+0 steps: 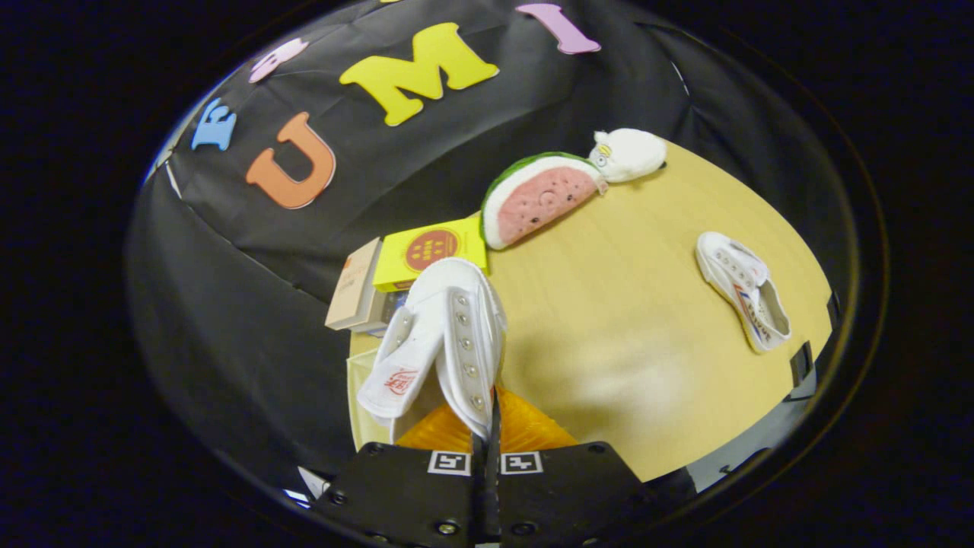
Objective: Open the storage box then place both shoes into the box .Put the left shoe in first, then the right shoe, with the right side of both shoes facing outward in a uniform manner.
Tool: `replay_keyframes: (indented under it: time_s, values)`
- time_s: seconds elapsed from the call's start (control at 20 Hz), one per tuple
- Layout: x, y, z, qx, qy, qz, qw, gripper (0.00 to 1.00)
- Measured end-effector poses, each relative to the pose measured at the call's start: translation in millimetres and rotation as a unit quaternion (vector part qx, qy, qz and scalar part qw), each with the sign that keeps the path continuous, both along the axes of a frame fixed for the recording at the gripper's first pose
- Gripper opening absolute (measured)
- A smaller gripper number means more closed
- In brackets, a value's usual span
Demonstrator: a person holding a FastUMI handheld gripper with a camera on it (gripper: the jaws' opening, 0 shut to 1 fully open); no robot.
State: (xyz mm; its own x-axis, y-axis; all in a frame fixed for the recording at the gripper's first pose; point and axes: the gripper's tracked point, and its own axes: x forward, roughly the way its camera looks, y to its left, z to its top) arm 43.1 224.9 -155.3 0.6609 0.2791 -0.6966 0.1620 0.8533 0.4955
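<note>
The claw (pixel 487 445) pinches one white shoe (pixel 449 335) above the orange storage box (pixel 525 426); the second shoe (pixel 742 289) waits on the tabletop (pixel 624 335).

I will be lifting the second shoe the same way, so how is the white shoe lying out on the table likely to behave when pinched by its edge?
The white shoe on the table looks like soft canvas, so probably light and floppy. The held shoe, pinched in the gripper, sags with its tongue hanging loose. It lies on its side; likely no rolling.
</note>
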Motion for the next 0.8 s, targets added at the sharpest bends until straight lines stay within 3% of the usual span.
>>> replay_keyframes:
  time_s: [0.35, 0.8]
  values:
    - [-3.6, 134.4, -24.7, 0.027, 0.024, 0.039, 0.999, 0.00]
    - [-3.7, 160.6, -67.9, 0.006, 0.038, 0.027, 0.999, 0.00]
